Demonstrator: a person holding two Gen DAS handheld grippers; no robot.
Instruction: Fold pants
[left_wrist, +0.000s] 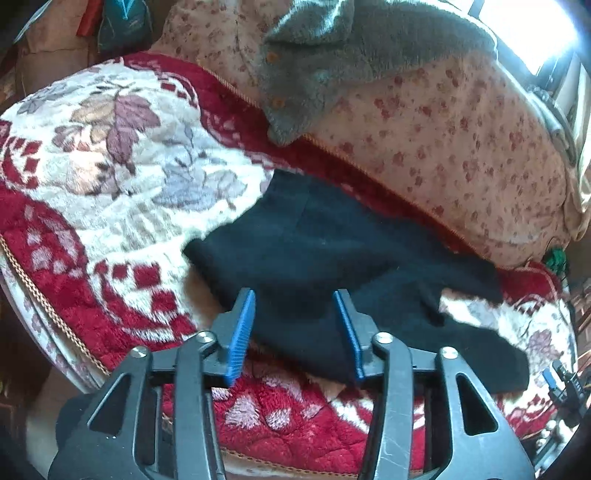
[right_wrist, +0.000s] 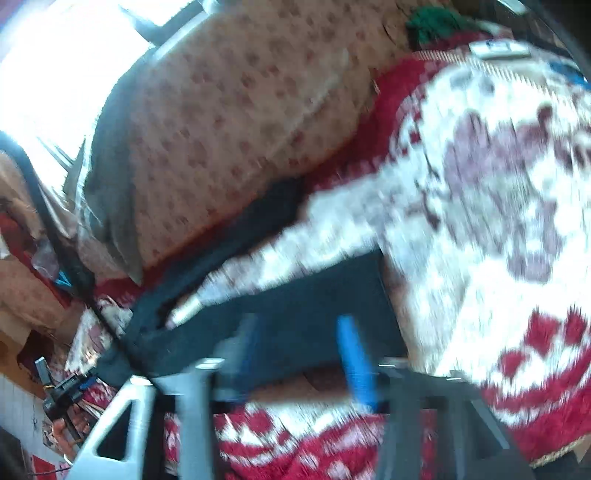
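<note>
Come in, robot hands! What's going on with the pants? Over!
Left gripper open, fingers empty. Right gripper open too, view blurred. Black knit pants lying rumpled on red floral blanket. Nothing in the way.

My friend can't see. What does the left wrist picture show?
Black pants lie rumpled on a red and cream flowered blanket. The left gripper hovers just above them, its blue jaws open and holding nothing. A grey woolly garment is draped over a spotted cushion behind.

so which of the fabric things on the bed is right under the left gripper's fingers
The black pants, lying on the red and cream floral blanket. The grey fleece garment is the other loose item, draped far back over the spotted pillow. The left gripper is open above the pants.
</note>
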